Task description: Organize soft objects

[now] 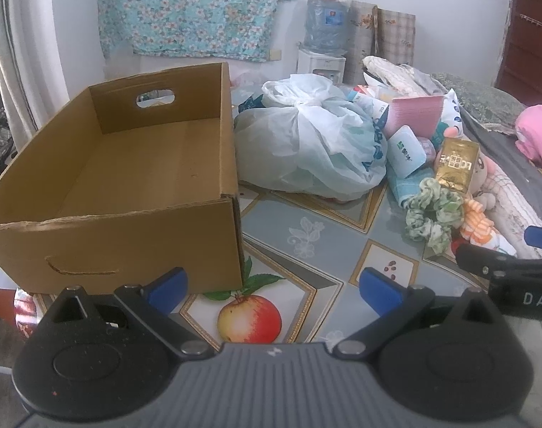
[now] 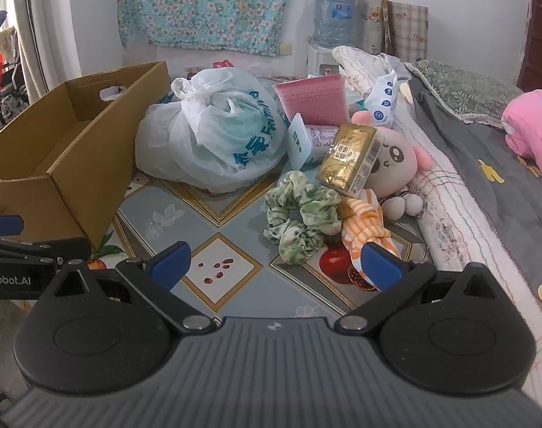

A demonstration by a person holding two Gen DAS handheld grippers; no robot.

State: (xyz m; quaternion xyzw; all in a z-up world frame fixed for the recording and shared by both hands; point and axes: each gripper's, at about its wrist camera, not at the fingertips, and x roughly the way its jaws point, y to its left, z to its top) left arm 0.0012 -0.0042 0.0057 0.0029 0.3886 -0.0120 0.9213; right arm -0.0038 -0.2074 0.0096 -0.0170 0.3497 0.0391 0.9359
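The bench point(image 2: 231, 210) is covered with a glossy sheet printed with diamonds, leaves and fruit; its near edge is hidden behind both tools. On its left stands the box point(image 1: 128, 164), plain corrugated cardboard, rectangular and open-topped, with a torn near rim, an oval handle hole in the far wall and nothing visible inside. Just right of it slumps the bag point(image 1: 313, 142), thin crinkled white plastic knotted at the top with blue print; its contents show only as a pale green blur.

Behind the bag, small packets and a pink ribbed sheet point(image 2: 312, 98) pile together, too overlapped to sort out. The doll point(image 2: 395, 160), a soft cream plush with pink ears, lies against a quilted roll at the bench's right edge, its face partly covered by a shiny gold carton point(image 2: 349, 158). The striped cloth point(image 2: 363, 228), orange and white, lies in front of the doll, partly hidden by a finger in the right view. The scrunchie point(image 2: 299, 217), ruffled green-and-white fabric in a loose ring, rests on the bench touching that cloth.

The left gripper point(image 1: 272, 287) hovers by the box corner, fingers wide and empty. The right gripper point(image 2: 276, 262) hovers before the scrunchie, fingers likewise spread with nothing held.
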